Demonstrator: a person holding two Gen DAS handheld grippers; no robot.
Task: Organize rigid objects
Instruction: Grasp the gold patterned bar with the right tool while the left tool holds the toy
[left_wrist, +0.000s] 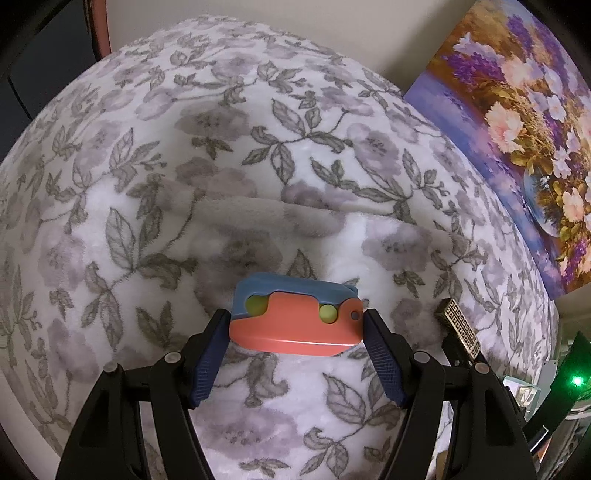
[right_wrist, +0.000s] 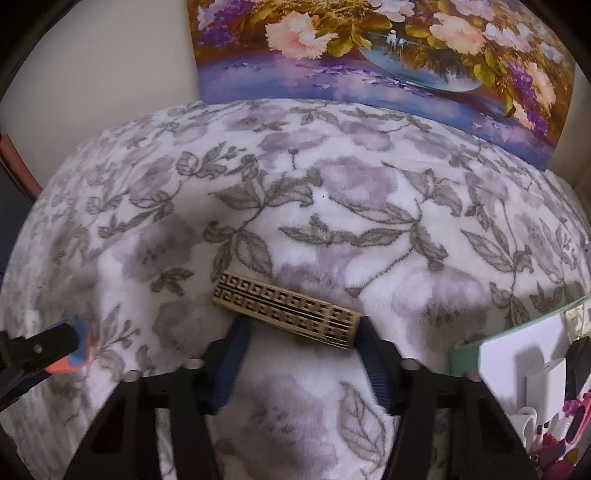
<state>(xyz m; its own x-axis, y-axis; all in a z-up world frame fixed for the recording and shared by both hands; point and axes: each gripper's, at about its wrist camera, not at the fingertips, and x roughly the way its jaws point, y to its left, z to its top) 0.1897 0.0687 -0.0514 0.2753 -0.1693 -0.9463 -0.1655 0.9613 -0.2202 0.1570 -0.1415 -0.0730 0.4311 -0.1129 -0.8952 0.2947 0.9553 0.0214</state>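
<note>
Left gripper (left_wrist: 295, 317) clamps orange-and-blue plastic toy (left_wrist: 293, 314) by its ends, above floral fleece blanket (left_wrist: 184, 184). Right gripper (right_wrist: 301, 328) clamps gold patterned bar (right_wrist: 286, 308), tilted, above blanket. Green-rimmed box (right_wrist: 517, 354) far right; flower painting (right_wrist: 369, 55) behind.

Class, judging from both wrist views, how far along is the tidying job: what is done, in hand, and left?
Done: nothing visibly put away. In hand: left gripper holds the orange-blue toy; right gripper holds the gold patterned bar. Left: placing both, perhaps in the green-rimmed box.
</note>
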